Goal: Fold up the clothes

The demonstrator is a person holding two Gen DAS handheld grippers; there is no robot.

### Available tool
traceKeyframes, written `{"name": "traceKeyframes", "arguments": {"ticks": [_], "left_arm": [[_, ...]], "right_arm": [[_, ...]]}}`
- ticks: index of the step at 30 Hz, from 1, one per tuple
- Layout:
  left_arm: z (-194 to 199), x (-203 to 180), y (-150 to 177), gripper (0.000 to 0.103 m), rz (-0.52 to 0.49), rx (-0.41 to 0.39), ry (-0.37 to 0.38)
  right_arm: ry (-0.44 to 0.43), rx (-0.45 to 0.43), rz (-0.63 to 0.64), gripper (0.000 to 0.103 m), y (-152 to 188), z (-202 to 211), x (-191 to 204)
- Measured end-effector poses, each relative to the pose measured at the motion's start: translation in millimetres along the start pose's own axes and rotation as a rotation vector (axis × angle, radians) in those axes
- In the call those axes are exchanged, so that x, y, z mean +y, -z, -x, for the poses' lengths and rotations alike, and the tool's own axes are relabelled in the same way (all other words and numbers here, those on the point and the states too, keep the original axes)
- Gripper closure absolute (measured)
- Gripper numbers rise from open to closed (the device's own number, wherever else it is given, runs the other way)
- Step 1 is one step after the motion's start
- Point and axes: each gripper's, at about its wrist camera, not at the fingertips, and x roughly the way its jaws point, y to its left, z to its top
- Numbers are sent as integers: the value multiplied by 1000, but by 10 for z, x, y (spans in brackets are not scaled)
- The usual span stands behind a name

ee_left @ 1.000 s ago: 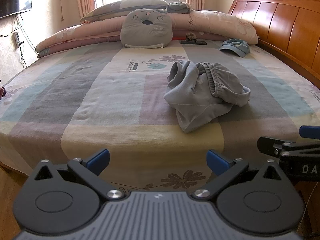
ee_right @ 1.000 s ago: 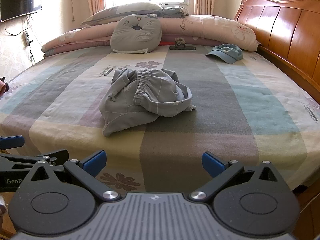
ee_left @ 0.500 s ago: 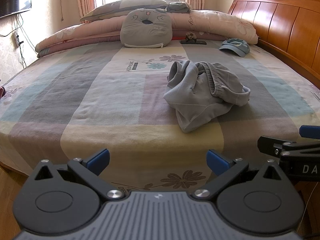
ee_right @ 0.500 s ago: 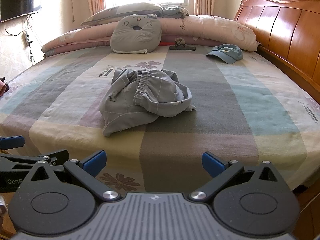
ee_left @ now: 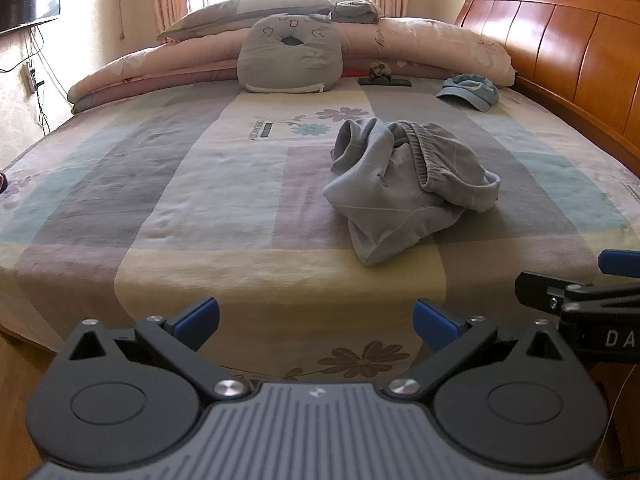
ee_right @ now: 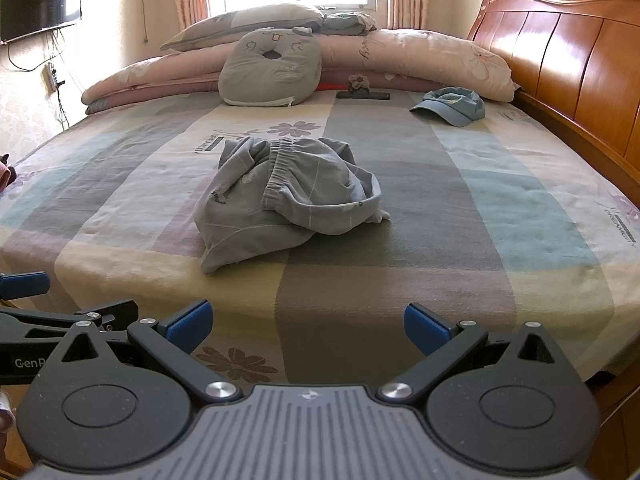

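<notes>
A crumpled grey garment [ee_left: 408, 184] lies bunched in a heap near the middle of the bed [ee_left: 160, 200], its elastic waistband turned up and nothing yet smoothed for folding. The left gripper [ee_left: 316, 318] and the right gripper [ee_right: 308, 322] hang side by side over the foot of the bed, well short of the cloth, fingers spread wide and empty, apparently poised to reach in. A blue cap [ee_right: 452, 106] rests apart by the headboard
</notes>
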Motion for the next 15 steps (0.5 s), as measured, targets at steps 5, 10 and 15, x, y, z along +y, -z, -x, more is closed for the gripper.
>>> {"name": "traceKeyframes", "arguments": {"ticks": [5,10,15], "left_arm": [[-9,11,-8,1,3,3,-5],[-41,18,-27,1,3,8,-11],[-79,37,-46,1,3,11,-10]], "right_arm": [[-4,1,8,0,-18,-19,4],[-9,3,16,0,-37,-56,30],[-11,4,21,0,-58,-91,45]]}}
